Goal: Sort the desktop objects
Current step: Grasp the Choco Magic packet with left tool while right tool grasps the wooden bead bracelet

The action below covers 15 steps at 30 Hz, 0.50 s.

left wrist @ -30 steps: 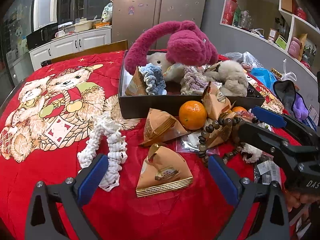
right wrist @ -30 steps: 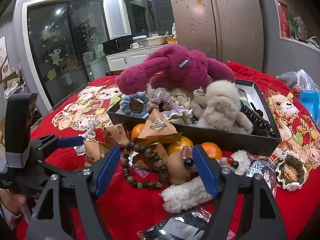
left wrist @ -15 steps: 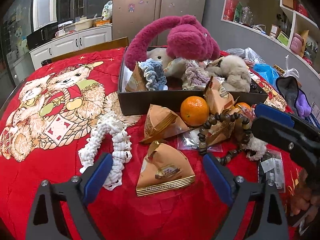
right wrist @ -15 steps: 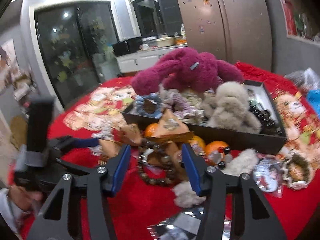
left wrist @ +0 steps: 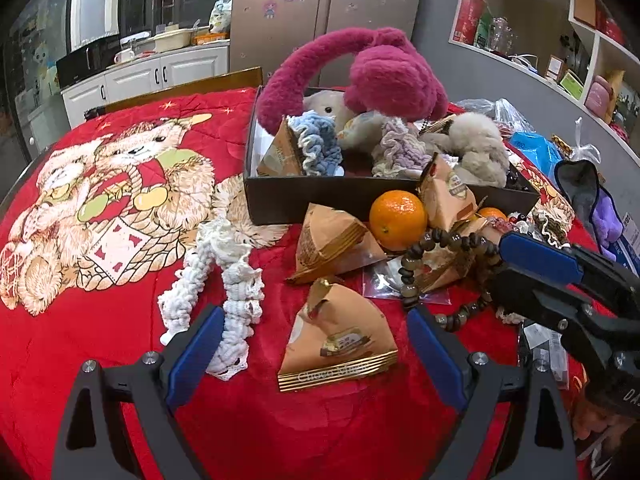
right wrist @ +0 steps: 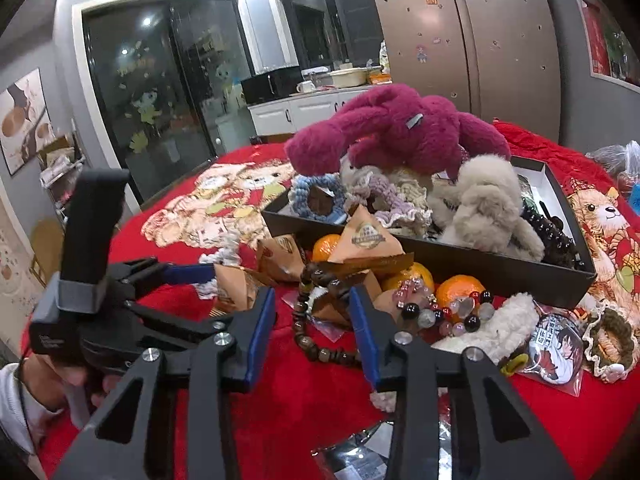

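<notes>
The brown wooden bead bracelet [right wrist: 316, 332] lies draped over a small packet on the red blanket [left wrist: 120, 340], just in front of the dark box [left wrist: 280, 196], and the right gripper [right wrist: 314, 334] has its blue pads on either side of it, jaws closing, with the beads between them but no firm pinch visible yet. The left gripper [left wrist: 310, 350] hangs spread wide and empty around a tan triangular snack packet [left wrist: 340, 344], touching nothing. The sorting looks partly done: the box already holds a magenta plush [left wrist: 384, 76], a beige plush [left wrist: 476, 148], knitted scrunchies and one packet. Plenty remains outside: more triangular packets, the oranges [left wrist: 398, 214], a white crocheted cord [left wrist: 224, 280], a glass-bead bracelet [right wrist: 440, 308], a fluffy white piece and a badge [right wrist: 554, 348].
</notes>
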Tool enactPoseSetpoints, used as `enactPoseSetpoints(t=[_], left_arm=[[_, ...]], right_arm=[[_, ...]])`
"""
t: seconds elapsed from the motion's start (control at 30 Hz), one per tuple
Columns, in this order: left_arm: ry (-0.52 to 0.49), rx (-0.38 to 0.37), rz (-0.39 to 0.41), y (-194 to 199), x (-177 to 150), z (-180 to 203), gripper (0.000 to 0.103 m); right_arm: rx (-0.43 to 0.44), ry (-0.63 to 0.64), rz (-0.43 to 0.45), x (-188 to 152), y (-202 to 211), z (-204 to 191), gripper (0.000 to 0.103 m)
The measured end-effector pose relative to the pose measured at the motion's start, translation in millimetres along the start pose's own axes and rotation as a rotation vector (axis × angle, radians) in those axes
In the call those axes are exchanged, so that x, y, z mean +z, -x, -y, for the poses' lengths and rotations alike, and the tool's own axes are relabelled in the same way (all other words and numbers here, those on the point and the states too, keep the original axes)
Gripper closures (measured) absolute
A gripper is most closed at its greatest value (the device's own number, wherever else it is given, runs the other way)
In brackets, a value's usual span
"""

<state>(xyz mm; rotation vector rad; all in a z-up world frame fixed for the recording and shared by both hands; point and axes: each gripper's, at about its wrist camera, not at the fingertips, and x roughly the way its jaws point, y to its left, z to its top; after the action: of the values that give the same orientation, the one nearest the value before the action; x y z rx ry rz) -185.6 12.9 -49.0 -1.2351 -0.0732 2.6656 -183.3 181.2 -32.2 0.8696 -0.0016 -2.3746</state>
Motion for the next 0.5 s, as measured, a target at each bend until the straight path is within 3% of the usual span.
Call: enactPoseSetpoints(t=[0.37, 0.5], left_arm=[[-0.013, 0.007, -0.010, -2.1, -0.4, 2.8, 0.008], [-0.004, -0.002, -0.013, -2.6, -0.1, 0.9, 0.008]], right_arm=[[-0.057, 0.016, -0.018, 0.0, -5.2, 1.8, 0.066], [-0.065, -0.004, -0.036, -0.9, -8.6, 3.8, 0.072]])
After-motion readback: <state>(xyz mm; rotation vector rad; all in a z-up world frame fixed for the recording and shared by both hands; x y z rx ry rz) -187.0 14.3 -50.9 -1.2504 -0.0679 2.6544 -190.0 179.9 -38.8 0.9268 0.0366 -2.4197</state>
